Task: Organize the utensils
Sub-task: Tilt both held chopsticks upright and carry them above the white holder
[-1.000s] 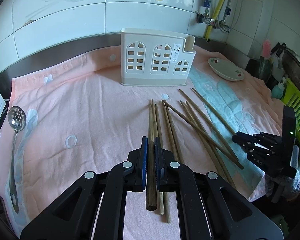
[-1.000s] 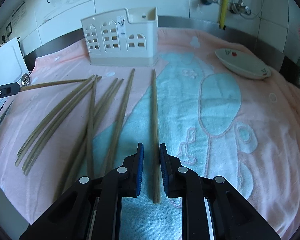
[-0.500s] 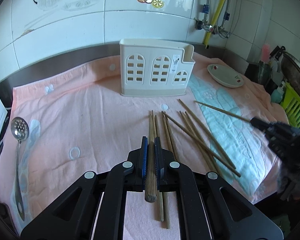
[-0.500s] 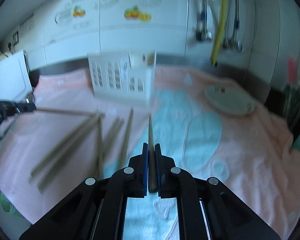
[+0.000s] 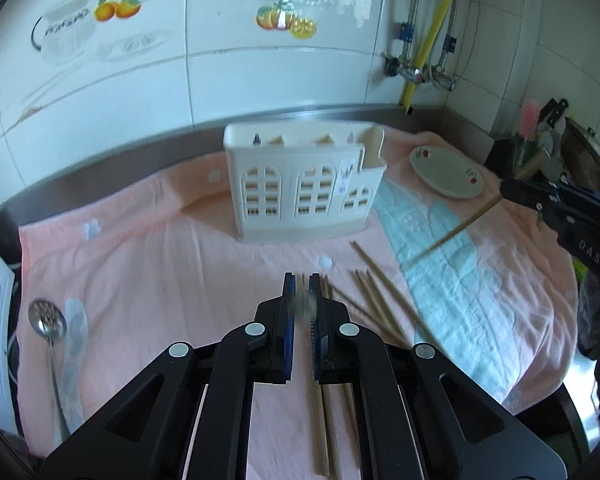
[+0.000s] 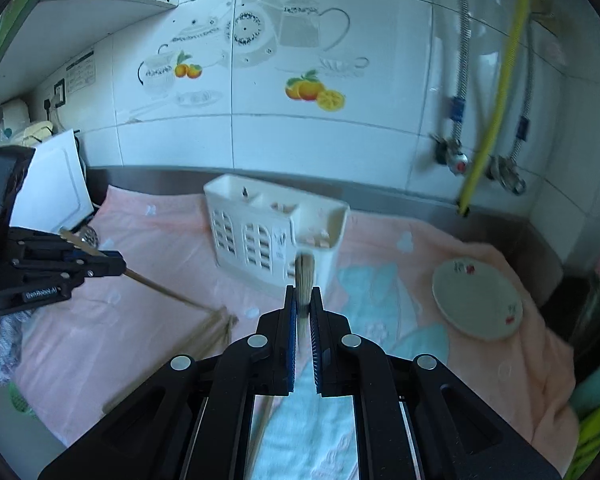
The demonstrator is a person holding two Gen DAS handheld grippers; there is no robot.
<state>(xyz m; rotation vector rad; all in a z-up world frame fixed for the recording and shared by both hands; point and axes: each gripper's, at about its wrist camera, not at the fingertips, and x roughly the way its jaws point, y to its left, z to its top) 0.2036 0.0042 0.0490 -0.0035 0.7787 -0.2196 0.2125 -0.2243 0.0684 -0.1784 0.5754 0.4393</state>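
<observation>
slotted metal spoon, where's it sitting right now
In the left wrist view the slotted metal spoon lies at the far left edge of the pink towel, left of the white plastic utensil holder and apart from the wooden chopsticks.

left tool [image 5: 302, 280] clamped, right tool [image 6: 304, 292] clamped, both angled downward

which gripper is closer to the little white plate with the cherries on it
Right. The right gripper hangs just beside the plate, clamping a chopstick. The left gripper is across the towel, past the white holder.
</observation>
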